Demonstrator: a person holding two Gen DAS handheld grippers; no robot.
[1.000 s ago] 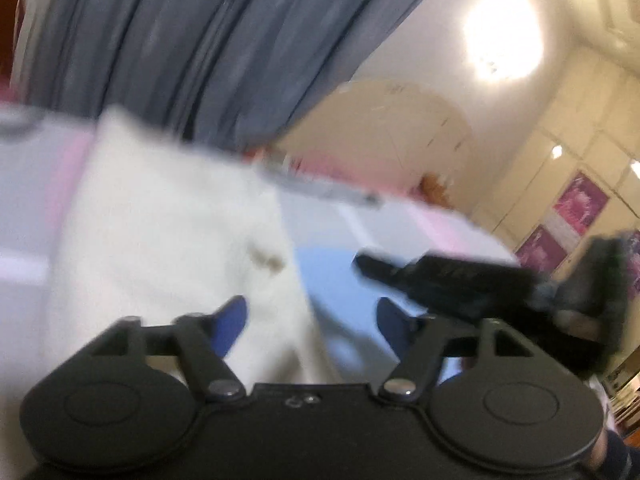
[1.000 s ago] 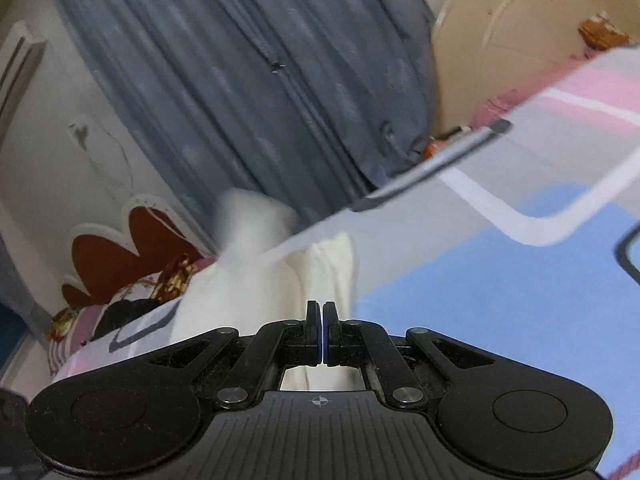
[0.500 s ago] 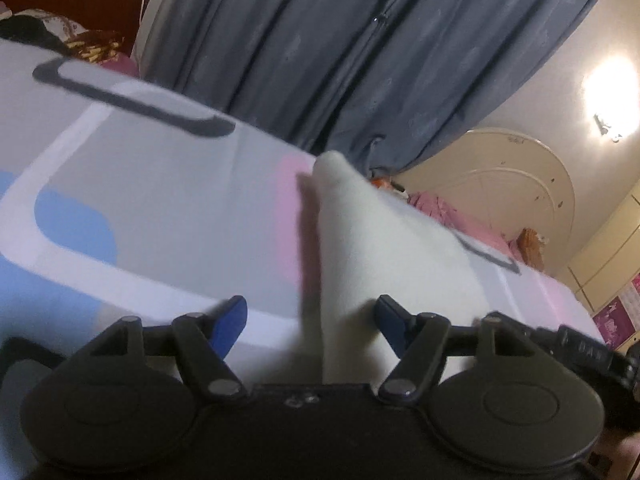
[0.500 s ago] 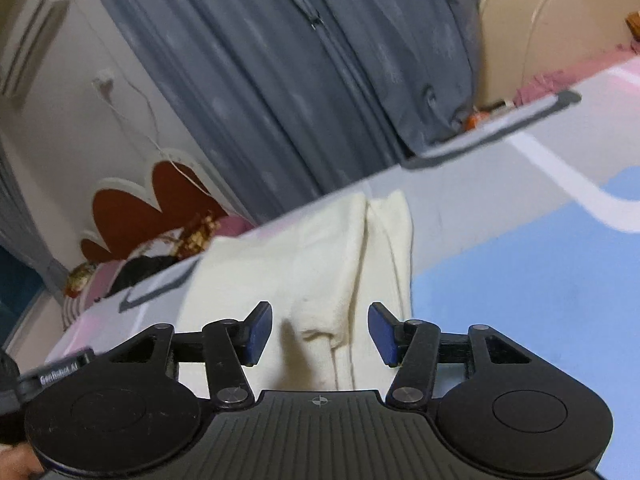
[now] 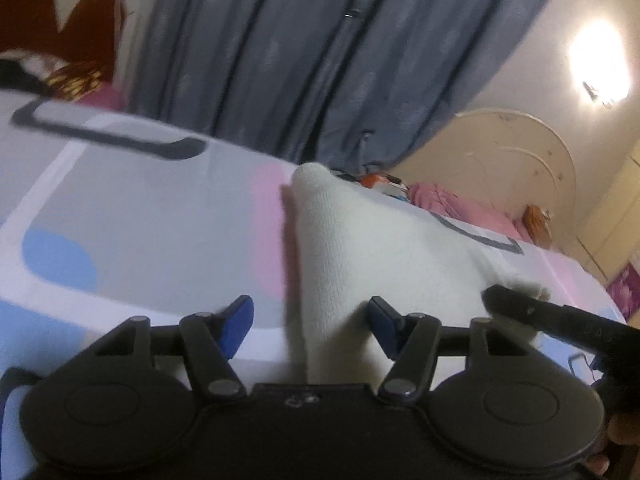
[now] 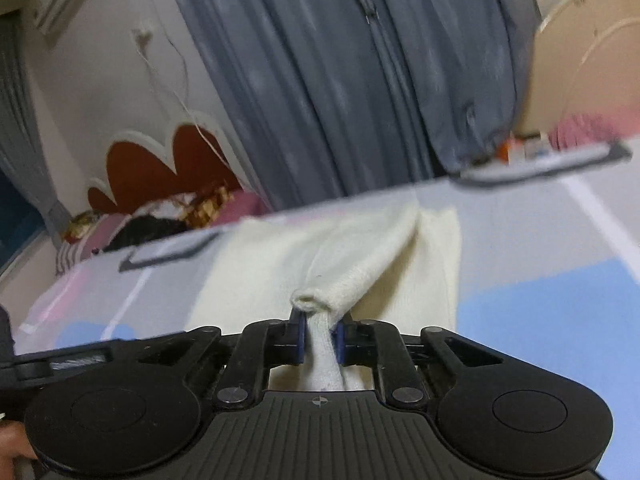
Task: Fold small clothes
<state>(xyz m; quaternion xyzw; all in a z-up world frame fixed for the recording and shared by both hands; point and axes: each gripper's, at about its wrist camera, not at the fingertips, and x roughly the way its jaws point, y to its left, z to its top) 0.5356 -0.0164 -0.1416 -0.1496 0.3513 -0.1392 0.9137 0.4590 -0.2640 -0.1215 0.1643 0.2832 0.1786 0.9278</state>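
A cream knit garment (image 5: pixel 372 248) lies on a patterned bedsheet (image 5: pixel 132 216). In the left wrist view its near edge runs between my open left gripper (image 5: pixel 310 320), whose blue pads stand wide apart on either side of it. In the right wrist view my right gripper (image 6: pixel 319 338) is shut on a bunched fold of the cream garment (image 6: pixel 332 280), which spreads away across the sheet (image 6: pixel 540 264). The right gripper's finger (image 5: pixel 532 312) shows at the garment's right edge in the left wrist view.
Grey-blue curtains (image 5: pixel 320 60) hang behind the bed. A red and white headboard (image 6: pixel 160 164) with pillows and clutter (image 6: pixel 168 216) is at the left. A cream headboard (image 5: pixel 508 160) and a lit wall lamp (image 5: pixel 598 64) are at the right.
My right gripper, open half a second ago, has closed on a fold of the cream garment. My left gripper stays open and has moved a little closer to the garment's edge.
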